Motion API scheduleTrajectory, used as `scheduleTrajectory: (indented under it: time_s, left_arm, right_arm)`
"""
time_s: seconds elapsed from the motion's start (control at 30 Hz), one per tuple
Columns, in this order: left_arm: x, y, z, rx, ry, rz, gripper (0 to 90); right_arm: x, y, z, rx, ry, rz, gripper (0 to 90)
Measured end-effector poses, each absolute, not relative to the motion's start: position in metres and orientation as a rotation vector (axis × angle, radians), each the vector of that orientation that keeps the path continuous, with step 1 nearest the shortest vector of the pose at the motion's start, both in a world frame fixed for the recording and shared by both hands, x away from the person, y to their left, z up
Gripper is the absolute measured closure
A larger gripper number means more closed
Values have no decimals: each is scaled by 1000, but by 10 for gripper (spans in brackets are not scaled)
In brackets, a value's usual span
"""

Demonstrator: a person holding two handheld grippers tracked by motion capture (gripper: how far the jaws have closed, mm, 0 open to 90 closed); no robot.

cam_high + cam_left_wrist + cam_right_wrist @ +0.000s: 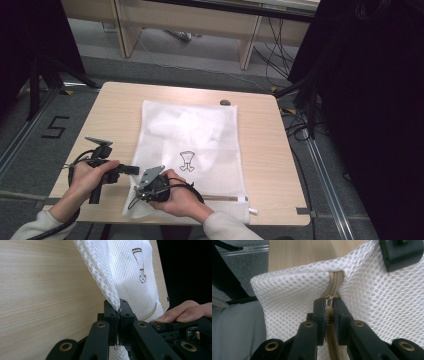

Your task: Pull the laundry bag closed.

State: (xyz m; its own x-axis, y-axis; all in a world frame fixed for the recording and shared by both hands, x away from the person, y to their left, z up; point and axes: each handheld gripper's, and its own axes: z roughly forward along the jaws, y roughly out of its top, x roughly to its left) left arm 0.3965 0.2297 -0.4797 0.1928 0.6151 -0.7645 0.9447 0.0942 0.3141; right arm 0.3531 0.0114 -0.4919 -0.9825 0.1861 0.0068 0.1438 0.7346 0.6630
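The white mesh laundry bag (192,145) lay flat on the bench (260,150), spread from near the far edge down to the near edge, where its zippered hem hung slightly over. A small printed figure (187,161) marked its middle, and something pale seemed to sit inside the upper half, though the mesh blurred it. The tan zipper (335,282) ran along the near hem; in the high view a stretch of it showed toward the near right corner of the bag, ending beside a white tab (253,211).

Judging from this, the zipper work was at or near one end of its run: the right gripper (328,305) sat at the bag's near left corner with little tape left beyond it before the mesh fold. Whether the bag was being opened or closed could not be told, nor how much of the zipper was already joined.

The right gripper was clenched, its jaws nearly together on the zipper's small metal pull (329,298), tape running down between them. The left gripper (119,312) was likewise clamped tight, pinching the thick folded mesh edge (100,277) of the bag and lifting it off the bench at the near left side, apparently to steady the fabric. Fingers (182,312) of the person's other hand rested just beside it
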Motion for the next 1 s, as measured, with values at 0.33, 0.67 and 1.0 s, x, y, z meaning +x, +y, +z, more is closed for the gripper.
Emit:
scheduleTrajectory:
  time_s: [0.33,0.67,1.0]
  left_arm:
    - [396,231,-478,1589,1497,-526,867]
    - [398,239,-476,1561,1503,-505,866]
    - [400,243,-478,1540,1515,-529,867]
  right_arm:
    - [355,10,-494,305,2874,1102,827]
    - [344,9,-471,269,2766,1183,826]
    - [339,3,-460,250,2730,1173,827]
